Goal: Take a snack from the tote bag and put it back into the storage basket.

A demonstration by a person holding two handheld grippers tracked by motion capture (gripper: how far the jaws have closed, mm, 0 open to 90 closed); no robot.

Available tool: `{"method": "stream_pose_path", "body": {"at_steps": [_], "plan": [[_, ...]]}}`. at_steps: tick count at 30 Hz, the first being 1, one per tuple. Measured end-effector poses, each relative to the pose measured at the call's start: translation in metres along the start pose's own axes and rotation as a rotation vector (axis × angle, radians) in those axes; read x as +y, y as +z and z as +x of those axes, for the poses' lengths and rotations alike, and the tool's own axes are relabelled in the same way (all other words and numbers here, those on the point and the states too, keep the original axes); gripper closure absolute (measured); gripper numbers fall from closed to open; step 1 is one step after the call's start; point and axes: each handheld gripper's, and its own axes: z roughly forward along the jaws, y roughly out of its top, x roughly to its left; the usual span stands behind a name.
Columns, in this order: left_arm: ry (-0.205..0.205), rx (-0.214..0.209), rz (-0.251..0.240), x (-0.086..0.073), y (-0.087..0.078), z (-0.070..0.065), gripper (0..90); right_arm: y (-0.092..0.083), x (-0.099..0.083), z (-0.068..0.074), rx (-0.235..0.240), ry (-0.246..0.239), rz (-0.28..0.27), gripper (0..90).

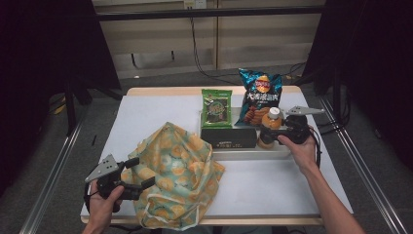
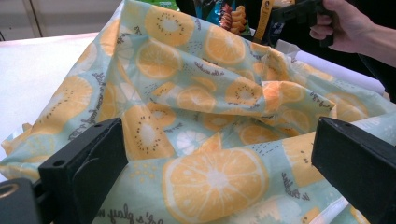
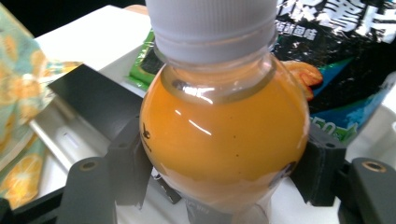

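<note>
Where the high view looks down on the table, the right gripper (image 1: 267,136) reaches leftward to an orange juice bottle (image 1: 271,126) standing in a white tray (image 1: 253,154); the bottle sits between its jaws, with a black box (image 1: 229,138) just beyond and two snack bags behind. The left gripper (image 1: 144,171), jaws spread, lies against the near edge of a citrus-print cloth bag (image 1: 178,170). From the left gripper view, both jaws stand wide apart, and the cloth bag (image 2: 201,121) fills the gap between and ahead of them. From the right gripper view, the bottle (image 3: 224,135) stands upright between the jaws, whose pads press its round body on either side; its white cap (image 3: 212,21) rises above them.
</note>
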Motion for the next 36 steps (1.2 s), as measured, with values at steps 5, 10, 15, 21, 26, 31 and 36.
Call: {"method": "stream_pose_path", "body": {"at_steps": [5,10,15,21,26,31,36], "plan": [[0.000,-0.011,-0.004,0.001,0.001,0.000,3.0,0.001,0.002,-0.011,0.057,-0.049,-0.006,31.1],[-0.003,0.003,0.002,0.000,0.001,0.000,3.0,0.003,0.004,-0.020,0.110,-0.099,0.001,31.0],[-0.003,0.004,0.007,0.000,0.001,0.002,3.0,0.004,0.003,-0.027,0.134,-0.106,-0.004,31.0],[-0.005,-0.011,0.007,-0.002,0.002,0.001,3.0,0.004,0.002,-0.027,0.141,-0.114,-0.001,30.5],[0.004,0.005,0.012,-0.001,0.000,-0.001,3.0,0.005,0.001,-0.023,0.130,-0.104,0.013,28.6],[0.005,-0.009,0.003,-0.001,0.000,-0.001,3.0,0.007,0.001,-0.021,0.099,-0.081,0.027,15.9],[0.004,-0.009,-0.002,-0.001,-0.001,-0.001,3.0,0.000,0.004,-0.014,0.060,-0.063,0.003,9.0]]}}
